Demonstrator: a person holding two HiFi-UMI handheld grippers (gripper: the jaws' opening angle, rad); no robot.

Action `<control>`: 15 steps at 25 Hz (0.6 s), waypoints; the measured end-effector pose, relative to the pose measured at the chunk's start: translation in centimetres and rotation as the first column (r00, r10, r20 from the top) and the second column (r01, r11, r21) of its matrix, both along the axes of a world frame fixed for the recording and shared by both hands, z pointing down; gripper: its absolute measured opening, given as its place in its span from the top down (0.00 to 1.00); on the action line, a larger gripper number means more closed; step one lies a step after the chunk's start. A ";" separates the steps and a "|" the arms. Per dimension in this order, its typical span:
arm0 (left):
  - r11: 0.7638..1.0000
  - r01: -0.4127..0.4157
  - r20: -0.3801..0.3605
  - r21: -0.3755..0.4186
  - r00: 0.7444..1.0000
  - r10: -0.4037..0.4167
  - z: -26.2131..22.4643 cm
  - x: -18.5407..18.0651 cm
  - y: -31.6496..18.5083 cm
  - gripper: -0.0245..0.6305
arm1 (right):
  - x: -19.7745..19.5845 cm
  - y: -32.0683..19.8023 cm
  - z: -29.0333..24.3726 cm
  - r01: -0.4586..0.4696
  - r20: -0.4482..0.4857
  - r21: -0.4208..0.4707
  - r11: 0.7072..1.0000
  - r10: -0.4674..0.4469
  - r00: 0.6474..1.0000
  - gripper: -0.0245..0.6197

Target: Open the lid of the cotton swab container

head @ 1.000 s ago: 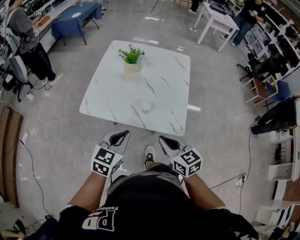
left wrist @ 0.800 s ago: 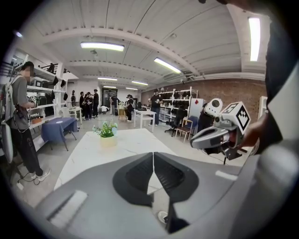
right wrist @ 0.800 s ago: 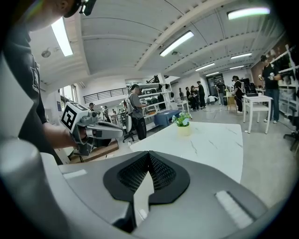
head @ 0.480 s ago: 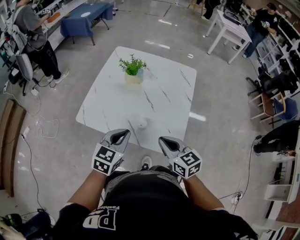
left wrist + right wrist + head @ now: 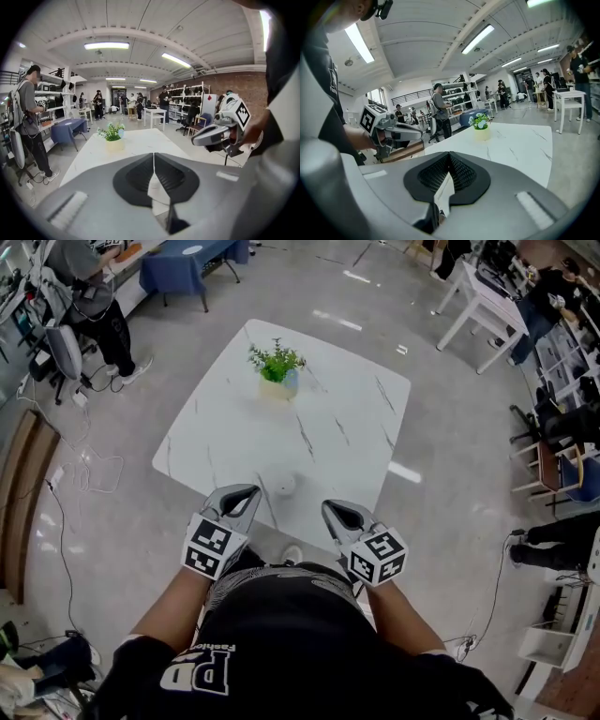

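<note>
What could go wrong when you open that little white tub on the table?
The cotton swab container is small and sits close to the near edge of the table, so a bump might knock it off. The left gripper and right gripper are both shut; unless they open first, they would only shove it.

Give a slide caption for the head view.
Shut left hand-held gripper and shut right hand-held gripper before table with white container and plant.
</note>
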State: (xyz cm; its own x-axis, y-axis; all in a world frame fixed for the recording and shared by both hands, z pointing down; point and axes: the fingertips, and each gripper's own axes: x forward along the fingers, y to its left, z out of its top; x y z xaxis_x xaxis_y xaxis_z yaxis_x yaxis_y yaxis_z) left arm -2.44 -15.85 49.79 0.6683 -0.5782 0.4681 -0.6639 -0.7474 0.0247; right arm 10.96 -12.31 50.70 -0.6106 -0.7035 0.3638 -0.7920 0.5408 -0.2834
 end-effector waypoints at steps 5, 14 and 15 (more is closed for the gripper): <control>1.000 -0.013 0.005 -0.006 1.000 0.013 0.4 -0.3 -0.7 0.87 | -1.5 -0.4 0.6 0.011 0.002 -0.019 1.000 -0.011 1.000 0.96; 0.999 -0.035 0.003 0.000 0.999 0.035 1.2 -0.2 -2.3 0.87 | -1.5 -1.3 1.6 -0.009 0.000 -0.031 0.999 0.009 1.000 0.96; 0.999 -0.040 0.005 0.002 0.999 0.040 1.3 -0.2 -2.4 0.87 | -1.5 -1.2 1.6 -0.010 -0.001 -0.034 0.999 0.010 1.000 0.96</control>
State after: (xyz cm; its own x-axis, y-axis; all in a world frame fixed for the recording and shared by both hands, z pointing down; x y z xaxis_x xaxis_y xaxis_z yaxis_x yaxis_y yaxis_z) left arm -2.66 -18.28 51.06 0.6885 -0.5521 0.4703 -0.6336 -0.7734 0.0197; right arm 9.48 -13.51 52.29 -0.6032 -0.6969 0.3879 -0.7975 0.5229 -0.3008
